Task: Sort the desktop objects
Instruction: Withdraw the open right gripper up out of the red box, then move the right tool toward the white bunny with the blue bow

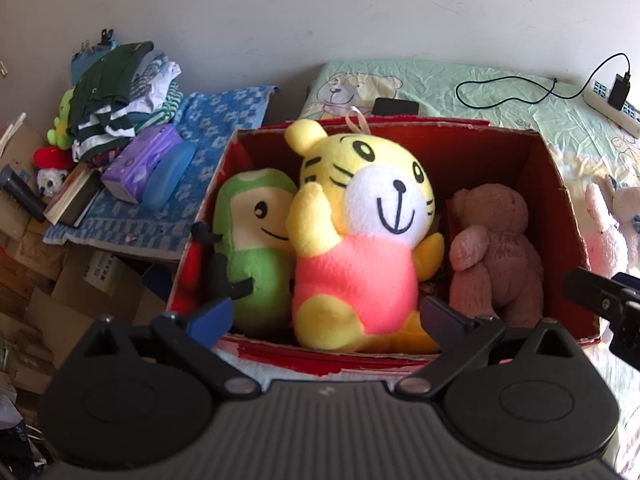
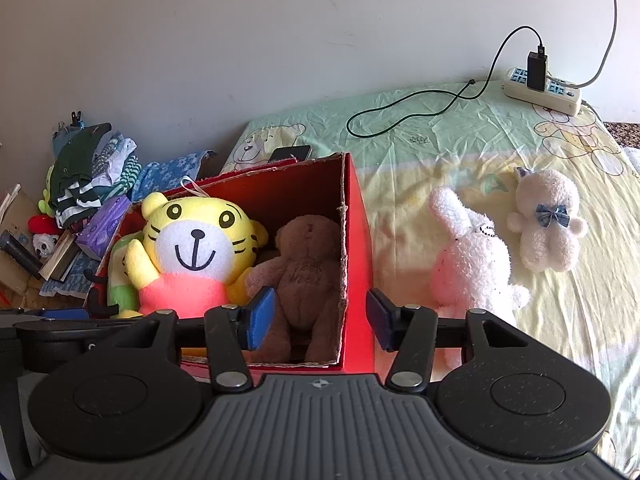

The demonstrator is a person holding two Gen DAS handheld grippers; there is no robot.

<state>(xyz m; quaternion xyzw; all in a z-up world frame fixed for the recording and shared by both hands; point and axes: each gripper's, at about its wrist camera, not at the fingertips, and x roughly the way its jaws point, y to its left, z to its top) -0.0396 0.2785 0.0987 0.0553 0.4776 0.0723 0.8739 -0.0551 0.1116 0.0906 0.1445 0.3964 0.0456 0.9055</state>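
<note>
A red cardboard box stands on a green bedsheet. It holds a green plush, a yellow tiger plush in a pink shirt and a brown bear. My left gripper is open over the box's near edge, its pads wide on either side of the tiger's feet without pressing them. My right gripper is open at the box's right end, with the brown bear and the box wall between its pads. A white rabbit plush and a white bear with a blue bow lie on the sheet to the right.
A power strip with charger and cable lies at the back right, and a dark phone behind the box. Left of the box are folded clothes, a purple tissue pack, a blue case, books and cardboard boxes.
</note>
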